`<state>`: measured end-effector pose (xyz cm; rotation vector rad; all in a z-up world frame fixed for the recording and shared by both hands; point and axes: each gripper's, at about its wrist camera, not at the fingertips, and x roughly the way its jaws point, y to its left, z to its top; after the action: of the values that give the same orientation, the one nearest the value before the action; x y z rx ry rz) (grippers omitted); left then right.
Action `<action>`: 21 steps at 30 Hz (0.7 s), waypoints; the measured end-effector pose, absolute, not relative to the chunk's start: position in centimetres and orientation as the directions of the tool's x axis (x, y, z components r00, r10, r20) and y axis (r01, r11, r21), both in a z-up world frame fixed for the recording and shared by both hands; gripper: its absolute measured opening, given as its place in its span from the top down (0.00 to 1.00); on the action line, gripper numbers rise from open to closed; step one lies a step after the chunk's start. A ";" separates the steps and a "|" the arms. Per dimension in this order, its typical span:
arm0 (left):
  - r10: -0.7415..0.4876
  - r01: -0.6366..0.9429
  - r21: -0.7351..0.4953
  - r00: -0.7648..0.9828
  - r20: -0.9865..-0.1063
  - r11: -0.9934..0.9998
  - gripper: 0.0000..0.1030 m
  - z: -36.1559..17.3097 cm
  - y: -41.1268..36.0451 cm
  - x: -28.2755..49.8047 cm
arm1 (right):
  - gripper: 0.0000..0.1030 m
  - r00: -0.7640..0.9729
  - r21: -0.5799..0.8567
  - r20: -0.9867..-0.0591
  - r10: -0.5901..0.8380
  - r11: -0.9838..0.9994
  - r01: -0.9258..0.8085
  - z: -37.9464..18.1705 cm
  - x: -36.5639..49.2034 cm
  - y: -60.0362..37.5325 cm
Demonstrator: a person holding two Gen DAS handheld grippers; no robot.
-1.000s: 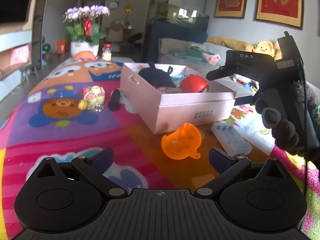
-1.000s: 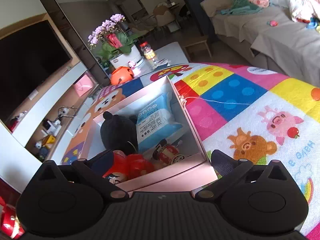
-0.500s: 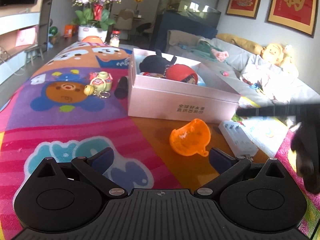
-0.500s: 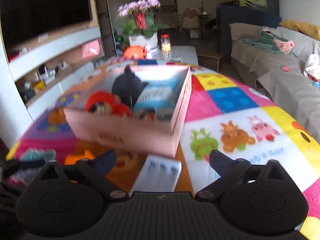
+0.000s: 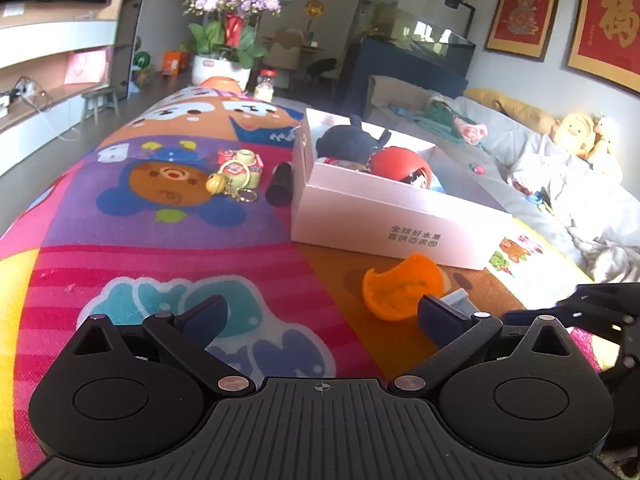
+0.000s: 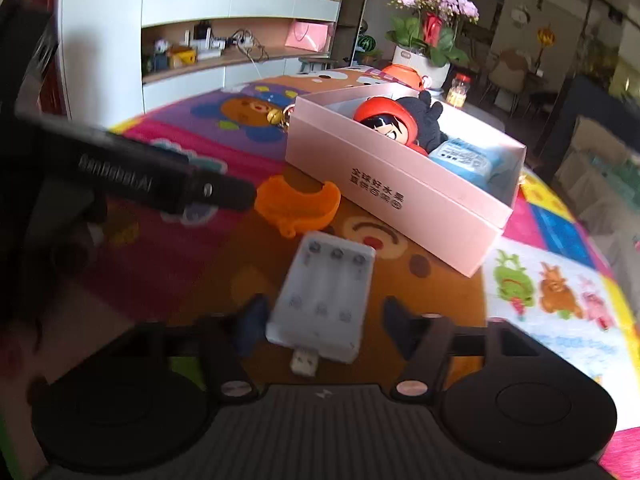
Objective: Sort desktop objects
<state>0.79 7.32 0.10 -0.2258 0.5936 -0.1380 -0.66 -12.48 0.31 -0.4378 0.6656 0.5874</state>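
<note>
Just white three-slot battery charger (image 6: 326,300), USB plug toward camera

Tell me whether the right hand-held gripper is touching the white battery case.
Apart. In the right wrist view the right hand-held gripper has been closing, with the battery case between its fingers, but mat shows on both sides of the case.

A cartoon-printed surface (image 5: 168,264) carries a pink box (image 5: 400,220), orange shell (image 5: 400,292), white charger (image 6: 324,296), black tube (image 5: 280,184) and keychains (image 5: 240,172).
</note>
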 end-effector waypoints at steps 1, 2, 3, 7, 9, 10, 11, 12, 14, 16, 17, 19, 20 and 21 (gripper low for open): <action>-0.192 0.062 -0.251 0.821 -0.537 0.966 0.00 0.2 7.3 0.8 | 0.21 0.654 -0.214 -0.677 0.338 0.760 -0.614 0.3 -0.9 -12.9; -0.192 0.061 -0.253 0.821 -0.537 0.966 0.00 0.2 7.3 0.8 | 0.18 0.671 -0.237 -0.673 0.310 0.769 -0.594 0.3 -1.0 -13.5; -0.193 0.060 -0.254 0.821 -0.537 0.965 0.00 0.1 7.4 0.8 | 0.17 0.693 -0.263 -0.665 0.278 0.781 -0.566 0.3 -0.9 -14.0; -0.192 0.059 -0.253 0.820 -0.539 0.966 0.00 0.1 7.4 0.8 | 0.13 0.788 -0.364 -0.612 0.066 0.861 -0.355 0.1 -0.1 -15.7; -0.190 0.057 -0.252 0.819 -0.541 0.966 0.00 0.1 7.3 0.9 | 0.06 0.765 -0.252 -0.638 0.090 0.914 -0.317 0.5 0.2 -17.3; -0.189 0.057 -0.251 0.818 -0.543 0.966 0.00 0.0 7.3 0.9 | 0.00 0.748 -0.176 -0.652 0.125 0.934 -0.310 0.6 0.1 -18.1; -0.189 0.058 -0.250 0.818 -0.543 0.966 0.00 0.0 7.3 0.9 | 0.00 0.731 -0.101 -0.663 0.164 0.947 -0.305 0.6 -0.1 -18.7; -0.193 0.062 -0.251 0.819 -0.541 0.966 0.00 0.1 7.3 0.9 | 0.00 0.711 -0.040 -0.674 0.201 0.951 -0.307 0.5 -0.4 -19.1; -0.206 0.091 -0.236 0.826 -0.525 0.967 0.00 0.4 7.0 0.7 | 0.00 0.685 0.034 -0.685 0.247 0.950 -0.309 -0.1 -1.0 -19.4; -0.229 0.152 -0.190 0.832 -0.505 0.970 0.00 0.9 6.2 0.4 | 0.00 0.678 0.047 -0.689 0.255 0.950 -0.309 -0.7 -1.5 -19.2; -0.241 0.179 -0.169 0.831 -0.501 0.969 0.00 1.1 5.6 0.3 | 0.00 0.681 0.034 -0.688 0.251 0.949 -0.315 -0.8 -1.5 -18.8; -0.265 0.220 -0.149 0.822 -0.505 0.964 0.00 1.6 4.4 0.4 | 0.00 0.675 0.043 -0.688 0.266 0.944 -0.328 -0.9 -1.2 -18.6; -0.269 0.228 -0.144 0.812 -0.518 0.963 0.00 1.7 3.9 0.6 | 0.00 0.675 0.038 -0.690 0.262 0.944 -0.328 -0.9 -1.1 -18.5; -0.269 0.232 -0.136 0.798 -0.539 0.963 0.00 1.6 3.3 1.0 | 0.00 0.675 0.029 -0.692 0.256 0.944 -0.329 -1.0 -0.9 -18.1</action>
<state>1.03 3.33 1.60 -0.0645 0.5879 -0.2693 -0.86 -18.07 -0.98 -0.1012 0.7619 0.3297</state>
